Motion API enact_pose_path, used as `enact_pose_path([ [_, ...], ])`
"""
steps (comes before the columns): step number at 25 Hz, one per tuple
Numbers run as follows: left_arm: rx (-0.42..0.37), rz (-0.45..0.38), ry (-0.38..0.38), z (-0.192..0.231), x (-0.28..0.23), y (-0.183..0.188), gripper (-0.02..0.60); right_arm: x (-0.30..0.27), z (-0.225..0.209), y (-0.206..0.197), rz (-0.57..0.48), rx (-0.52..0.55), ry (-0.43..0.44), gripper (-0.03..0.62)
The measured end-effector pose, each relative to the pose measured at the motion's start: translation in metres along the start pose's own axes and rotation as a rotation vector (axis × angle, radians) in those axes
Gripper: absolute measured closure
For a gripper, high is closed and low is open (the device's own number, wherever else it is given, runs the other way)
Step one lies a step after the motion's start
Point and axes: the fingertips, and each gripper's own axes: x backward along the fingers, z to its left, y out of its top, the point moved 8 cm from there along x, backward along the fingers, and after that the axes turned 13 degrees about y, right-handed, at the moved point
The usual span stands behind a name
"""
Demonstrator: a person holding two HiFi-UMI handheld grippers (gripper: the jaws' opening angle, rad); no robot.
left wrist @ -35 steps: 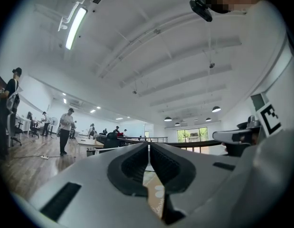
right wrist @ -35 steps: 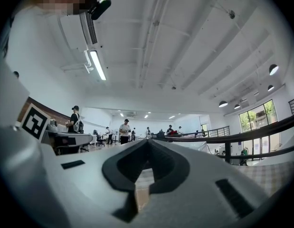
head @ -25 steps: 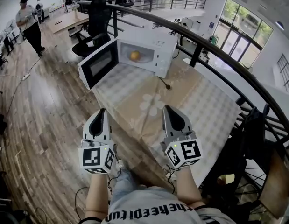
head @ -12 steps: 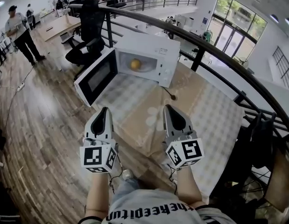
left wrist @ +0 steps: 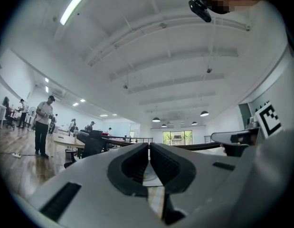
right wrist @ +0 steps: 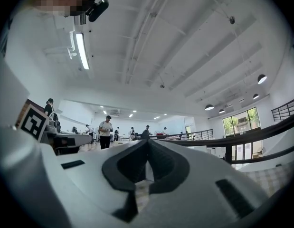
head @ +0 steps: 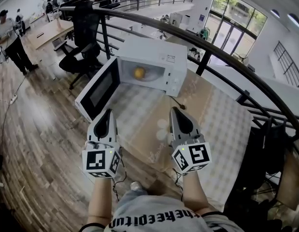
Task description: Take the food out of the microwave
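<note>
A white microwave (head: 154, 64) stands at the far end of the table with its door (head: 97, 88) swung open to the left. Inside it lies a round yellow-orange piece of food (head: 139, 72). My left gripper (head: 107, 112) and right gripper (head: 175, 111) are held side by side near the table's front edge, well short of the microwave. Both point toward it and a little upward. The jaws of each meet at the tip with nothing between them, as the left gripper (left wrist: 148, 145) and right gripper (right wrist: 147, 142) show in their own views.
The table (head: 221, 124) carries a checked, flower-patterned cloth. A black curved railing (head: 221, 52) runs behind it. A black office chair (head: 84, 42) stands beyond the microwave door. A person (head: 9, 40) stands on the wooden floor at far left. The microwave's cord (head: 177, 103) trails onto the cloth.
Both grippers and my view have come closer to the table and microwave, which now sit nearer and more central. The person at far left has shifted toward the frame's edge.
</note>
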Motion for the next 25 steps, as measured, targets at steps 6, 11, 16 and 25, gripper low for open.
enact_pose_path([
  [6,0.002,0.012,-0.029,0.027,-0.021,-0.005,0.568,-0.028,0.012,-0.004,0.006,0.008,-0.021,0.589],
  [11,0.020,0.011,-0.048,0.037,-0.032,-0.008,0.568,-0.039,0.016,-0.004,0.028,0.025,-0.035,0.589],
  [16,0.042,0.025,-0.058,0.044,-0.045,-0.016,0.568,-0.049,0.014,-0.008,0.050,0.037,-0.046,0.589],
  [25,0.037,0.043,-0.064,0.054,-0.078,-0.027,0.568,-0.085,-0.001,-0.020,0.058,0.023,-0.048,0.589],
])
